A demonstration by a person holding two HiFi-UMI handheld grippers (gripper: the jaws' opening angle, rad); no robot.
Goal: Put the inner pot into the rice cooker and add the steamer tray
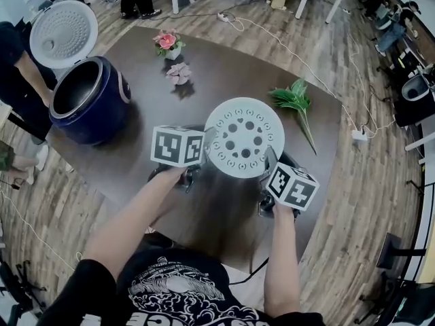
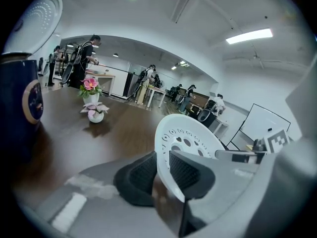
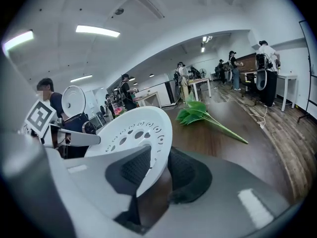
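A white round steamer tray (image 1: 244, 137) with several holes hangs above the dark table, held by its rim from both sides. My left gripper (image 1: 202, 149) is shut on the tray's left edge, and in the left gripper view the black pads (image 2: 140, 176) clamp the white rim (image 2: 163, 162). On the right edge my right gripper (image 1: 273, 160) is shut too, its pads (image 3: 132, 167) pinching the tray (image 3: 136, 133). The dark blue rice cooker (image 1: 88, 100) stands at the table's far left, lid (image 1: 62, 34) raised, a metal inner pot (image 1: 76, 87) inside it.
Two small potted flowers (image 1: 168, 43) (image 1: 179, 73) stand on the far part of the table (image 1: 224, 209). A green leafy sprig (image 1: 297, 104) lies at the right. A person (image 1: 17, 66) stands just beyond the cooker. Cables run over the wooden floor.
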